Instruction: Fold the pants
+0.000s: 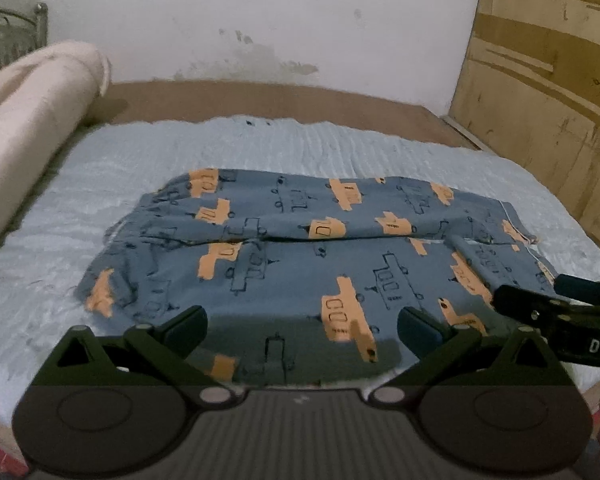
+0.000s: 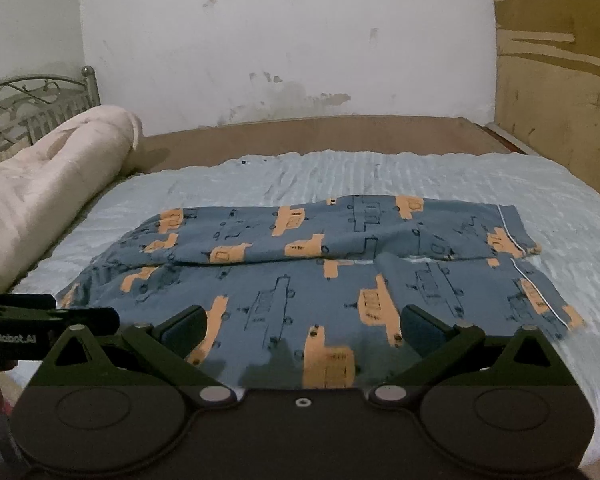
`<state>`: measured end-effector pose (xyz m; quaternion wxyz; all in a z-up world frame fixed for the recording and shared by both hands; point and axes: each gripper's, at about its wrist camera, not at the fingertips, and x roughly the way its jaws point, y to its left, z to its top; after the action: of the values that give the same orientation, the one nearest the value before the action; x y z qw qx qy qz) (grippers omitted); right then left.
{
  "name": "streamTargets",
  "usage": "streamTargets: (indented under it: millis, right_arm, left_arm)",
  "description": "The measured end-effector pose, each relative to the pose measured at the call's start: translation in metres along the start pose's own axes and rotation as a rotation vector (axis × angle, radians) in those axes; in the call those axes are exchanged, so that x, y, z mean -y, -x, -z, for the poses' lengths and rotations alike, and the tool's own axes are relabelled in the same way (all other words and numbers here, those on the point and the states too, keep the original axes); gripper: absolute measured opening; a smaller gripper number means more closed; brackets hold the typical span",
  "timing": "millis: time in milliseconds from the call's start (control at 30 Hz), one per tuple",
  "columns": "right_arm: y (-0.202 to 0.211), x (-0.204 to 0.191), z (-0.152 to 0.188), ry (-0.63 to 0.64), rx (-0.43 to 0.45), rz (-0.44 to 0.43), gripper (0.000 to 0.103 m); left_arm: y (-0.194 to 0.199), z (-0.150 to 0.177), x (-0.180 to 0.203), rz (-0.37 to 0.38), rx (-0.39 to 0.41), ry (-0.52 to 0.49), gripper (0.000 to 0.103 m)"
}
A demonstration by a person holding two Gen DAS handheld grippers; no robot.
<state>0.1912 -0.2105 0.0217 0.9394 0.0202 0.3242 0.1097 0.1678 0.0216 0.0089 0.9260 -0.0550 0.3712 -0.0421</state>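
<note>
Blue pants (image 1: 300, 248) with orange car prints lie flat on the light blue bedspread, waist to the left, both legs side by side running to the right; they also show in the right wrist view (image 2: 320, 272). My left gripper (image 1: 302, 330) is open and empty, just above the near edge of the pants. My right gripper (image 2: 302, 330) is open and empty, above the near leg. The right gripper also shows at the right edge of the left wrist view (image 1: 540, 300). The left gripper shows at the left edge of the right wrist view (image 2: 60, 316).
A rolled pale pink blanket (image 1: 28, 120) lies along the left of the bed, by a metal headboard (image 2: 28, 108). A brown mattress strip (image 1: 280, 100) and white wall lie behind. A wooden panel (image 1: 548, 80) stands at the right.
</note>
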Motion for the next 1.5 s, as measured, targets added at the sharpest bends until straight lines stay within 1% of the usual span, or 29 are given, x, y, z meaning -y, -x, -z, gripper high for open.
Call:
streamTargets:
  millis: [100, 167, 233, 333, 467, 667, 833, 933, 1000, 1067, 1133, 1200, 1300, 1400, 1467, 1500]
  right_arm:
    - [-0.023, -0.001, -0.013, 0.011, -0.009, -0.004, 0.102]
    - [-0.038, -0.002, -0.022, 0.027, -0.013, -0.014, 0.102]
    - [-0.056, -0.003, -0.032, 0.044, -0.023, -0.018, 0.102]
    - [-0.082, -0.003, -0.046, 0.054, -0.033, -0.041, 0.102]
    - [-0.115, -0.002, -0.063, 0.098, -0.040, -0.061, 0.102]
    - [-0.155, 0.003, -0.086, 0.129, -0.046, -0.094, 0.102]
    - [-0.188, 0.004, -0.100, 0.180, -0.052, -0.140, 0.102]
    - [-0.208, 0.005, -0.108, 0.253, -0.064, -0.208, 0.102]
    - [-0.223, 0.007, -0.113, 0.289, -0.085, -0.247, 0.102]
    - [-0.239, 0.009, -0.118, 0.329, -0.124, -0.266, 0.102]
    - [-0.249, 0.008, -0.122, 0.398, -0.136, -0.302, 0.102]
    - [-0.258, 0.007, -0.125, 0.459, -0.139, -0.343, 0.102]
    - [-0.274, 0.007, -0.129, 0.504, -0.172, -0.390, 0.102]
    - [-0.295, 0.010, -0.132, 0.535, -0.214, -0.396, 0.100]
    - [-0.309, 0.014, -0.133, 0.546, -0.244, -0.387, 0.095]
    - [-0.316, 0.016, -0.133, 0.551, -0.259, -0.375, 0.094]
  left_arm:
    - [-0.017, -0.015, -0.006, -0.008, -0.011, -0.002, 0.103]
    - [-0.028, -0.027, -0.011, -0.011, -0.001, -0.006, 0.103]
    - [-0.038, -0.039, -0.016, -0.027, 0.007, -0.017, 0.103]
    - [-0.056, -0.058, -0.025, -0.054, -0.003, -0.024, 0.103]
    - [-0.077, -0.082, -0.038, -0.085, -0.007, -0.044, 0.103]
    - [-0.105, -0.106, -0.056, -0.116, -0.012, -0.082, 0.103]
    - [-0.135, -0.121, -0.071, -0.134, -0.027, -0.091, 0.103]
    - [-0.152, -0.128, -0.080, -0.148, -0.031, -0.108, 0.103]
    - [-0.164, -0.134, -0.086, -0.157, -0.035, -0.128, 0.103]
    - [-0.174, -0.139, -0.091, -0.161, -0.034, -0.157, 0.103]
    - [-0.183, -0.144, -0.096, -0.155, -0.027, -0.195, 0.103]
    - [-0.192, -0.148, -0.103, -0.122, -0.018, -0.237, 0.103]
    - [-0.209, -0.154, -0.112, -0.074, -0.026, -0.301, 0.103]
    - [-0.225, -0.159, -0.121, -0.042, -0.047, -0.363, 0.103]
    - [-0.237, -0.163, -0.128, -0.045, -0.072, -0.385, 0.103]
    - [-0.243, -0.165, -0.131, -0.046, -0.091, -0.392, 0.103]
